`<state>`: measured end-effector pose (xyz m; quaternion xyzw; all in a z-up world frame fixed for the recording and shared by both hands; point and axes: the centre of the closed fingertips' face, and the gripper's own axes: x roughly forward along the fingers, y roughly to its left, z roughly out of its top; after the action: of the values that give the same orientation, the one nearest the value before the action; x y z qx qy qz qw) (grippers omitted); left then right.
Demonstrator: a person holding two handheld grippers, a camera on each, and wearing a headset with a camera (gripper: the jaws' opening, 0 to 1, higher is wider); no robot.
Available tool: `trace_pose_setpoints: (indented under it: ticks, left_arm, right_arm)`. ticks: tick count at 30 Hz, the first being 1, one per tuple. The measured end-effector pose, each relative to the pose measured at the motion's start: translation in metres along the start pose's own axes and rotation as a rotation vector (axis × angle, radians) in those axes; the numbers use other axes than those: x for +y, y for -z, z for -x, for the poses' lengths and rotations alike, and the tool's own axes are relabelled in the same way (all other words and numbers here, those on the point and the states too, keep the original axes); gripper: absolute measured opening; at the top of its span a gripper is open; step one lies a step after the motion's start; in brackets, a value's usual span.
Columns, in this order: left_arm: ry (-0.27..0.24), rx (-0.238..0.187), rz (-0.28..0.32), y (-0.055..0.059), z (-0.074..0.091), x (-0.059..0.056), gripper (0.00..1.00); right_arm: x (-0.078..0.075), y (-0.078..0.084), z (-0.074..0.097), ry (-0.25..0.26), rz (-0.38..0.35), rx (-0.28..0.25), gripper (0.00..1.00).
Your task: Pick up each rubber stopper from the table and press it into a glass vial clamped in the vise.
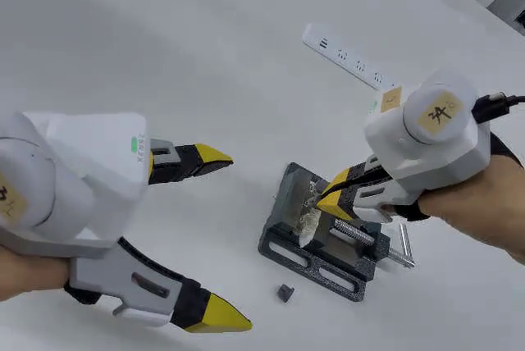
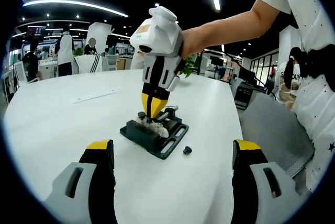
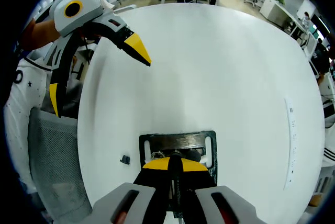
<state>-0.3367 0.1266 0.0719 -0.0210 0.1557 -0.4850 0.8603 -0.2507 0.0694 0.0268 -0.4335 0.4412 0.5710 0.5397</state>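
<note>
The right gripper (image 1: 324, 195) has its jaws pressed together, tips down on the vise (image 1: 328, 265). The left gripper (image 1: 230, 238) hangs spread wide. A stopper (image 1: 285, 293) lies just past its lower tip.

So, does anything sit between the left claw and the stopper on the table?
Nothing visible does. The stopper lies on the table beside the vise, with only bare surface between it and the open left claw.

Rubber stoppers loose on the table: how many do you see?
1. A small dark rubber stopper lies on the white table beside the vise, apart from it. More may be hidden under the right gripper.
</note>
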Motion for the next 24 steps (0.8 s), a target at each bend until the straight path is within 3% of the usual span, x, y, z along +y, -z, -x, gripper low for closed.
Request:
trace_pose_setpoints:
  ticks: [24]
  left_arm:
    - [-0.007,-0.007,0.003,-0.0008,-0.0004,0.0016,0.93]
  right_arm:
    - [-0.0014,-0.0005,-0.0013,-0.022,0.001,0.020,0.01]
